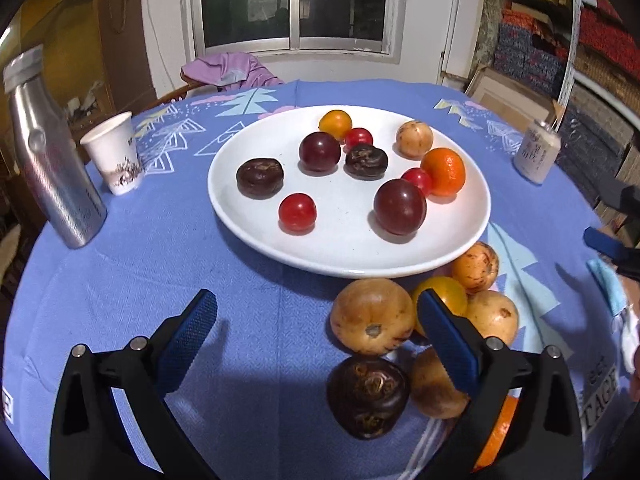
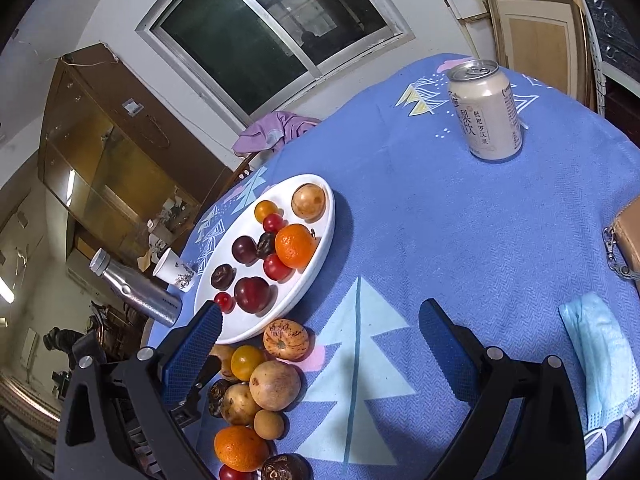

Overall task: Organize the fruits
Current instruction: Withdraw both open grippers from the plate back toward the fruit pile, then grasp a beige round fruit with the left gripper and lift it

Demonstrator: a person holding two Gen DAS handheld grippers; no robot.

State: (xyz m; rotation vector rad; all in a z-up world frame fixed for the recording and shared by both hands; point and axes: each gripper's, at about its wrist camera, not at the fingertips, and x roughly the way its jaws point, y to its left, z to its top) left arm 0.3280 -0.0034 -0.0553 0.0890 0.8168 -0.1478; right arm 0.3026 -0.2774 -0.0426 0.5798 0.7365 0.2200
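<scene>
A white plate (image 1: 348, 256) (image 2: 320, 264) on the blue tablecloth carries several fruits, among them an orange (image 1: 444, 171) (image 2: 295, 245), dark plums (image 1: 399, 207) and cherry tomatoes (image 1: 297, 213). Near its front rim lies a loose heap: a tan round fruit (image 1: 372, 322), a dark wrinkled fruit (image 1: 368, 397), a yellow tomato (image 1: 444, 292) and others. My left gripper (image 1: 318, 312) stands open with nothing held; its right finger overlaps the heap. My right gripper (image 2: 320, 330) is open and empty over bare cloth, with the heap (image 2: 274, 385) by its left finger.
A silver bottle (image 1: 52, 160) (image 2: 136, 290) and a paper cup (image 1: 114, 152) (image 2: 175, 270) stand left of the plate. A drink can (image 1: 536, 150) (image 2: 488, 110) stands at the far right. A blue face mask (image 2: 600, 360) and a tan pouch (image 2: 630, 240) lie at the right.
</scene>
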